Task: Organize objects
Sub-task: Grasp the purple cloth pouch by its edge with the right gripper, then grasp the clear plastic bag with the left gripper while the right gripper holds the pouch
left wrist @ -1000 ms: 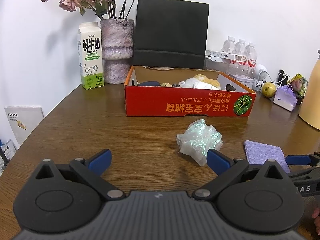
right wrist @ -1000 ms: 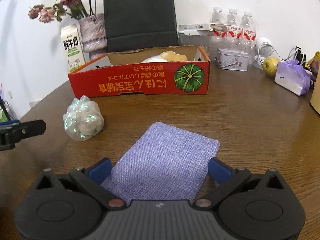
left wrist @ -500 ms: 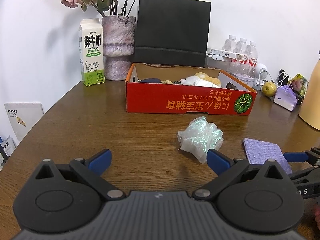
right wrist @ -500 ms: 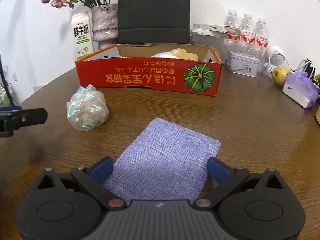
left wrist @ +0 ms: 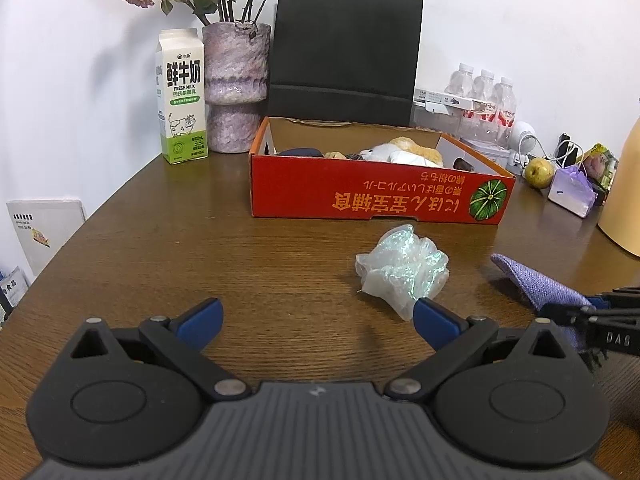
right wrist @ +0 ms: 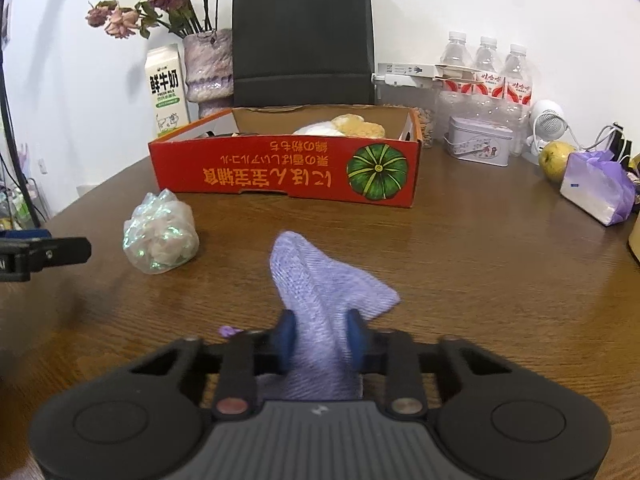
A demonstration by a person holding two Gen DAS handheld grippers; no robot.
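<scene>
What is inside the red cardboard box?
Inside the red cardboard box: a white and tan plush item and a dark object. The front wall hides the box floor and anything lower.

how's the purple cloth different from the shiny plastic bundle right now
The purple cloth is woven, opaque and pinched in the right gripper, which has just closed on it, bunching it up. The plastic bundle is crinkly, translucent and iridescent, lying free, untouched. Both sit in front of the red box.

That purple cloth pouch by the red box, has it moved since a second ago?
Yes. The purple cloth pouch lay flat on the table; now the right gripper has just closed on it, bunching it so its far corner lifts toward the red box.
</scene>
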